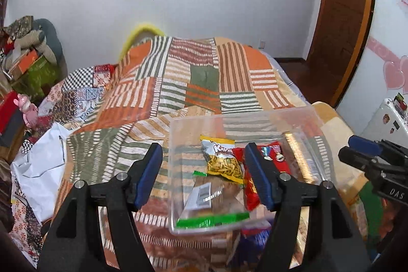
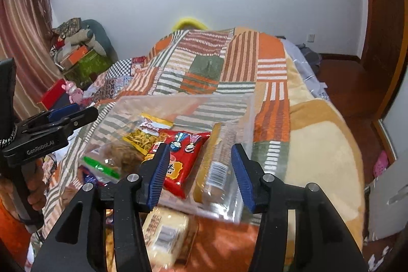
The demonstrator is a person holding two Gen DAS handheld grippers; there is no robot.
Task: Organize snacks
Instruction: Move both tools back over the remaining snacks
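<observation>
Under my fingers was a bed (image 1: 339,129), spread with a patchwork blanket (image 1: 193,83) of orange, green and cream stripes, a plain cream and yellow cover (image 2: 318,134) showing along its right side. A clear plastic bin (image 1: 301,116) sat directly on the blanket at the near end. Just in front of the bin a pale yellow snack pack (image 2: 165,233) lay on the cloth. Well to the left, on a checked and flowered quilt (image 1: 81,93), rested a crumpled white bag (image 1: 40,167)
</observation>
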